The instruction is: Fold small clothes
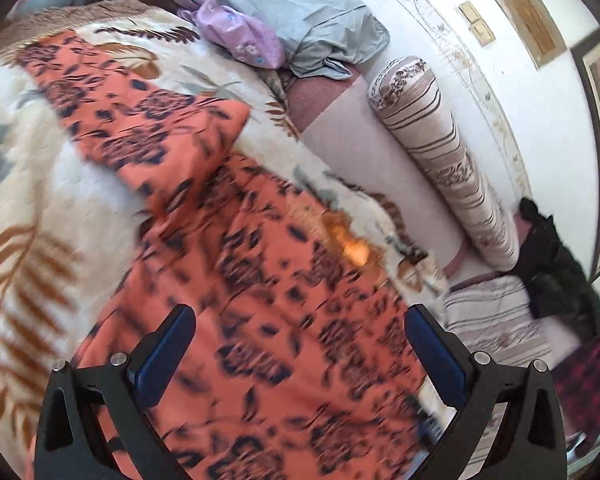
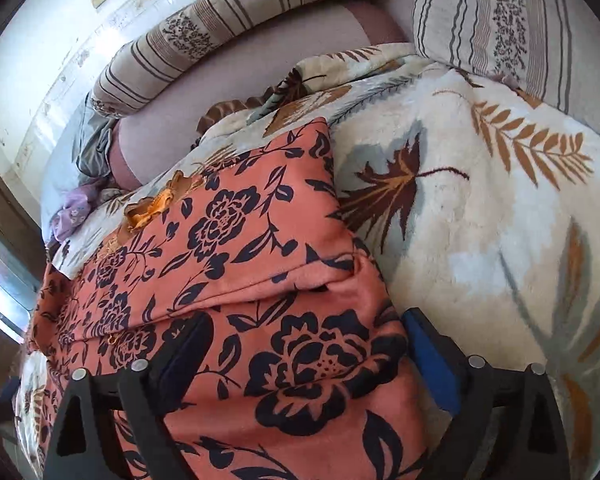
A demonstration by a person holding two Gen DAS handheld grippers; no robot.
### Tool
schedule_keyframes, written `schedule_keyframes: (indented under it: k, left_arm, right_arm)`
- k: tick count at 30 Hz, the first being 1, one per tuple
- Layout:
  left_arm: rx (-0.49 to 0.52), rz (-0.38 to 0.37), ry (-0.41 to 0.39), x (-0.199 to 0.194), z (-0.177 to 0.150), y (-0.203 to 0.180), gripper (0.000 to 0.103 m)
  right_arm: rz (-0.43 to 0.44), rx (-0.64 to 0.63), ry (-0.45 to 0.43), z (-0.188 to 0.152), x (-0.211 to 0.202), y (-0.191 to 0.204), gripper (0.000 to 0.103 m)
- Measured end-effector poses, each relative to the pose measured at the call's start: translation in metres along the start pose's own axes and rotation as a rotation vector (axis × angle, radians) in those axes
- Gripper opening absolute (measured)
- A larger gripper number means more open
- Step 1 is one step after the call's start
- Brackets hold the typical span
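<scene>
Presently, the garment (image 2: 236,248), coral with dark flowers, lies on the leaf-print blanket (image 2: 480,216). The right view shows it sharply, one layer folded over another, its near edge between the spread fingers of the right gripper (image 2: 306,354); contact cannot be judged. The left view is blurred: the left gripper (image 1: 300,344) is spread above the garment (image 1: 260,300). Only this view shows the black cloth (image 1: 556,264) far right, beside the bolster (image 1: 448,156).

Left tool (image 1: 300,340) spread wide, right tool (image 2: 306,346) — likewise
</scene>
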State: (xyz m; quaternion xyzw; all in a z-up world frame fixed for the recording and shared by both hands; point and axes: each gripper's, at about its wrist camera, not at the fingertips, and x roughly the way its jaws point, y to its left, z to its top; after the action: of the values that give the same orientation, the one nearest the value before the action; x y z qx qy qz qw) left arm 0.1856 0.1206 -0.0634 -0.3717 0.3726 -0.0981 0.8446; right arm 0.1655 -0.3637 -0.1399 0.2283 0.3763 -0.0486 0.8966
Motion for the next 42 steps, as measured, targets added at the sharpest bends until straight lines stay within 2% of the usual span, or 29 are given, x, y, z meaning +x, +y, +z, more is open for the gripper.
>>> schedule_keyframes:
  k: [2, 5, 8, 11, 12, 13, 14, 17, 19, 20, 21, 22, 24, 26, 27, 28, 29, 31, 34, 38, 39, 40, 41, 42]
  left_arm:
    - [-0.031, 0.004, 0.034, 0.028, 0.018, -0.001, 0.103]
    - [-0.094, 0.106, 0.082, 0.067, 0.028, 0.017, 0.102]
    - [-0.132, 0.19, 0.141, 0.094, 0.029, 0.037, 0.09]
    - [-0.098, 0.22, 0.14, 0.097, 0.029, 0.038, 0.074]
    - [-0.071, 0.214, 0.151, 0.099, 0.03, 0.035, 0.046]
    - [-0.035, 0.233, 0.173, 0.101, 0.032, 0.03, 0.013]
    - [-0.003, 0.272, 0.163, 0.1, 0.034, 0.026, 0.004]
    - [0.043, 0.26, 0.081, 0.082, 0.036, 0.015, 0.003]
    - [0.086, 0.288, 0.03, 0.073, 0.032, 0.015, 0.003]
    - [0.1, 0.33, 0.04, 0.077, 0.028, 0.021, 0.003]
    - [0.092, 0.375, 0.094, 0.089, 0.023, 0.033, 0.003]
    - [0.058, 0.388, 0.146, 0.099, 0.017, 0.05, 0.002]
    - [0.045, 0.326, 0.115, 0.088, 0.018, 0.055, 0.002]
    - [0.0, 0.262, 0.144, 0.081, 0.022, 0.054, 0.026]
    - [-0.017, 0.228, 0.147, 0.078, 0.024, 0.051, 0.053]
    - [-0.019, 0.186, 0.126, 0.073, 0.026, 0.047, 0.067]
    - [-0.003, 0.165, 0.102, 0.07, 0.028, 0.041, 0.068]
    - [0.025, 0.148, 0.09, 0.07, 0.032, 0.033, 0.068]
    - [-0.023, 0.129, 0.139, 0.088, 0.035, 0.032, 0.068]
    - [-0.052, 0.147, 0.186, 0.103, 0.034, 0.035, 0.064]
    - [-0.054, 0.148, 0.201, 0.107, 0.035, 0.036, 0.052]
    - [-0.051, 0.167, 0.21, 0.11, 0.035, 0.035, 0.033]
    - [-0.047, 0.179, 0.216, 0.11, 0.035, 0.036, 0.023]
    - [-0.038, 0.187, 0.22, 0.109, 0.035, 0.036, 0.009]
  right_arm:
    - [0.019, 0.006, -0.008, 0.0, -0.003, -0.003, 0.098]
    - [0.059, 0.031, -0.026, -0.001, -0.016, -0.017, 0.098]
    - [0.077, 0.043, -0.035, -0.002, -0.019, -0.022, 0.098]
    - [0.08, 0.042, -0.038, -0.003, -0.013, -0.018, 0.099]
    - [0.08, 0.042, -0.038, -0.003, -0.011, -0.016, 0.099]
    - [0.08, 0.041, -0.037, -0.002, -0.013, -0.018, 0.099]
    - [0.079, 0.04, -0.037, 0.0, -0.009, -0.014, 0.099]
    - [0.076, 0.04, -0.036, -0.001, -0.004, -0.009, 0.099]
    - [0.073, 0.038, -0.035, -0.001, -0.003, -0.008, 0.099]
    - [0.07, 0.036, -0.034, -0.001, -0.003, -0.007, 0.099]
    - [0.067, 0.035, -0.032, -0.002, -0.002, -0.007, 0.099]
    - [0.067, 0.033, -0.031, -0.001, -0.002, -0.007, 0.099]
    - [0.067, 0.033, -0.029, -0.002, -0.003, -0.006, 0.1]
    - [0.071, 0.035, -0.032, -0.002, -0.003, -0.007, 0.1]
    - [0.068, 0.034, -0.031, -0.002, -0.002, -0.006, 0.1]
    - [0.064, 0.03, -0.029, -0.002, -0.002, -0.005, 0.1]
    - [0.062, 0.026, -0.028, -0.002, -0.001, -0.004, 0.101]
    - [0.065, 0.029, -0.029, -0.002, -0.001, -0.005, 0.101]
    - [0.064, 0.029, -0.029, -0.002, -0.001, -0.003, 0.101]
    - [0.07, 0.033, -0.031, -0.002, 0.0, -0.003, 0.101]
    - [0.071, 0.034, -0.032, -0.003, 0.0, -0.003, 0.101]
    - [0.074, 0.035, -0.033, -0.003, 0.0, -0.003, 0.101]
    - [0.076, 0.037, -0.034, -0.003, 0.001, -0.004, 0.101]
    - [0.077, 0.038, -0.035, -0.003, 0.002, -0.004, 0.101]
